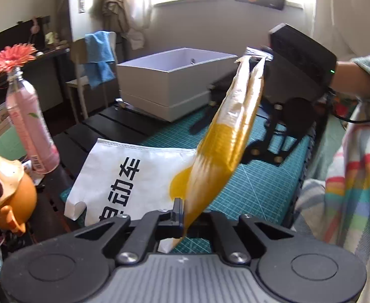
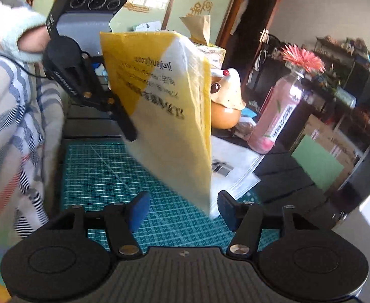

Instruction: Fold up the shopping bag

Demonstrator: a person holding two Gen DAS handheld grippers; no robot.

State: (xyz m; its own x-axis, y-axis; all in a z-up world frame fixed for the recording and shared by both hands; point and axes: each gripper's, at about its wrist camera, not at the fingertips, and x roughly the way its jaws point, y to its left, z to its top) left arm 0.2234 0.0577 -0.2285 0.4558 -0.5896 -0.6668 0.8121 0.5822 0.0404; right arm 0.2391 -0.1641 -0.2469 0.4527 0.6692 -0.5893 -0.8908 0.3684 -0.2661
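Shopping bag (image 2: pixel 164 106), yellow and white, is lifted half-folded above the green cutting mat (image 2: pixel 96 166), its lower part resting on the mat. Left gripper (image 1: pixel 181 217) is pressed together, pinching one corner. Right gripper (image 2: pixel 182 212) stands spread, the opposite corner hanging between its pads untouched. Advised: keep the left pinch firm and lay the flap flat, edges aligned.

My matt black plastic left gripper (image 1: pixel 181 217) pinches a glossy yellow-and-white woven-plastic shopping bag (image 1: pixel 225 136). Below lies a matt teal gridded cutting mat (image 2: pixel 104 166).
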